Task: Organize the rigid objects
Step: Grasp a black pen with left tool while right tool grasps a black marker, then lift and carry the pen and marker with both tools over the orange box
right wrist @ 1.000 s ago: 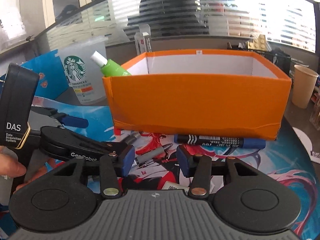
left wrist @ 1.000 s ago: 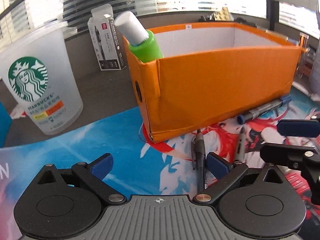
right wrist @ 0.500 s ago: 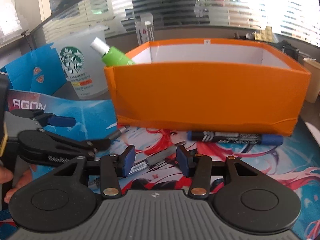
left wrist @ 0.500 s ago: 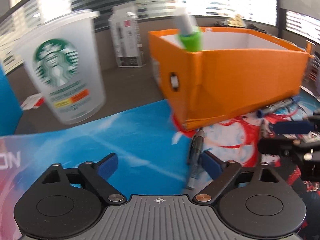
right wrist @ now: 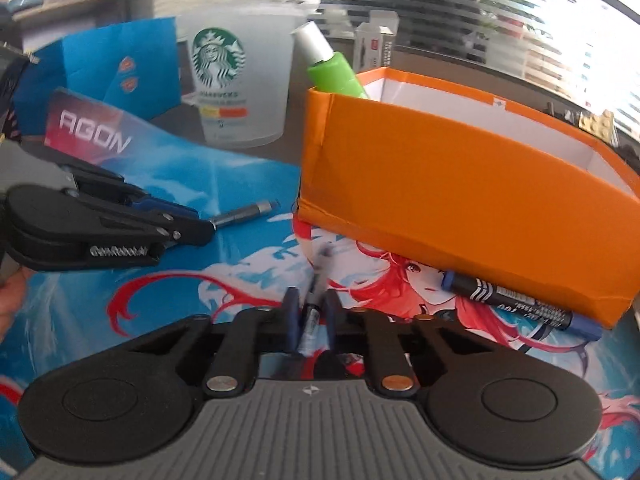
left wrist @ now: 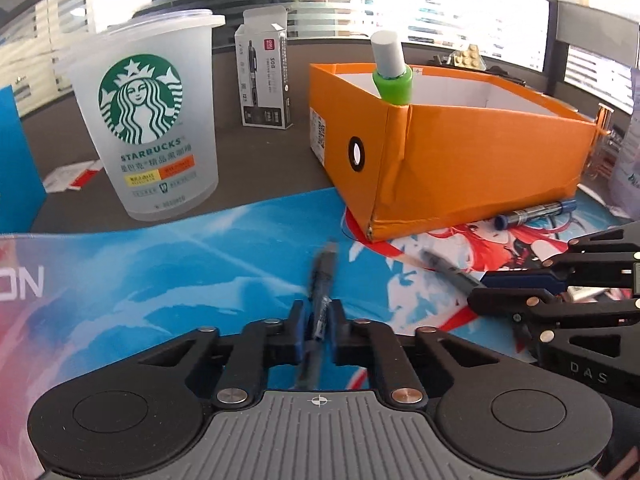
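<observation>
I've a pen (left wrist: 322,304) pinched in L hand-held gripper (left wrist: 319,330), another pen (right wrist: 314,312) in R hand-held gripper (right wrist: 310,314) (both point 12 o'clock); orange box (left wrist: 472,160) sits at 1 o'clock, R nearer.

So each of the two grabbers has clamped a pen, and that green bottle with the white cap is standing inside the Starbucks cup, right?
Not quite. The green bottle leans in a corner of the orange box, not in the Starbucks cup, which stands apart to the left; the left wrist view shows this. The rest holds: the left gripper and the right gripper each clamp a pen.
</observation>
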`<state>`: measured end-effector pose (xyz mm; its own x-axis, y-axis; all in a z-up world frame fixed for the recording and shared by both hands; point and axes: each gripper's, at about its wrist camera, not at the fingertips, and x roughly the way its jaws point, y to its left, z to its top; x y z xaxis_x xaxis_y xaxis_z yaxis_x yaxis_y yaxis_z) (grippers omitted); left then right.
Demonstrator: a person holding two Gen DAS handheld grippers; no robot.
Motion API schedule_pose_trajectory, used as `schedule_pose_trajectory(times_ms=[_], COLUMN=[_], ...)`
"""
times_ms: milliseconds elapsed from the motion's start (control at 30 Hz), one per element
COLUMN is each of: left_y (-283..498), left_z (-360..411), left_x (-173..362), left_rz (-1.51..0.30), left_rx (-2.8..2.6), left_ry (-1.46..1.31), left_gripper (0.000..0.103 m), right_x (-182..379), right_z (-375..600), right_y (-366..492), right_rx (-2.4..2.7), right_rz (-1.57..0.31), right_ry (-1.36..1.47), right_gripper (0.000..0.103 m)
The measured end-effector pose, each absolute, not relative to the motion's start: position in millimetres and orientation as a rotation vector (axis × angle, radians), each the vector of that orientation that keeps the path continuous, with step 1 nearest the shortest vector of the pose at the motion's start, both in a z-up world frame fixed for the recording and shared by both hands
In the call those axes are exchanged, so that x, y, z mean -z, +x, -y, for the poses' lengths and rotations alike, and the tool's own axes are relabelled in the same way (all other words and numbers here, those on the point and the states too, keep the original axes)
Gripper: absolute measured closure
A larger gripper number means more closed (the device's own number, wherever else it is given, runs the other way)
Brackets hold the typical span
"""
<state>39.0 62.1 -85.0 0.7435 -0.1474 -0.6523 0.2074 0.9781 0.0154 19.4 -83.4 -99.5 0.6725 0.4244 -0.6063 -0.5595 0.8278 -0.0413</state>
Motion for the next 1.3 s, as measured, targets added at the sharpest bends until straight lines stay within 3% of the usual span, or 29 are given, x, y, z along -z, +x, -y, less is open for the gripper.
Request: schedule_pose_trajectory(times_ms=[500, 1300], left_y=[20.7, 0.6], left_z=[-53.2, -13.8], left_x=[80.4, 25.9], left_rz=[-0.7, -0.577], left_rx=[0.206, 0.296], left_ry=[0.013, 0.071], left_gripper=[0.096, 0.096], right_x=[99.5, 67.9], right_z=[105.2, 131.4], right_y=[11.6, -5.2], right_rx=[-0.529, -0.496], right_rz=[-0.626, -0.538], right_ry=[-0.138, -0.101], right_gripper=[0.094, 0.094])
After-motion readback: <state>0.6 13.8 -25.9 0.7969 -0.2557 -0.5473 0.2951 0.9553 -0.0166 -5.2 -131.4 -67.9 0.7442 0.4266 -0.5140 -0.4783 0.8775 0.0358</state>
